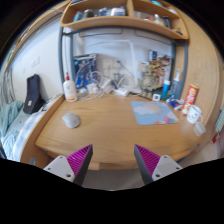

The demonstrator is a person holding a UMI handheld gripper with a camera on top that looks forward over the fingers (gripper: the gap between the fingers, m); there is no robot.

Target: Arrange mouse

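Note:
A grey mouse [71, 120] lies on the wooden desk [105, 125], left of the middle. A light blue mouse mat [154, 113] lies on the desk to the right, well apart from the mouse. My gripper [113, 158] is above the near edge of the desk, well short of both. Its fingers, with purple pads [78, 157], stand wide apart and hold nothing. The mouse is ahead and to the left of the left finger.
A black object [33, 93] stands at the desk's left end. A white bottle [69, 89] and several small items line the back wall. Cans and cups [190, 100] stand at the right. A shelf [120, 20] hangs above the desk.

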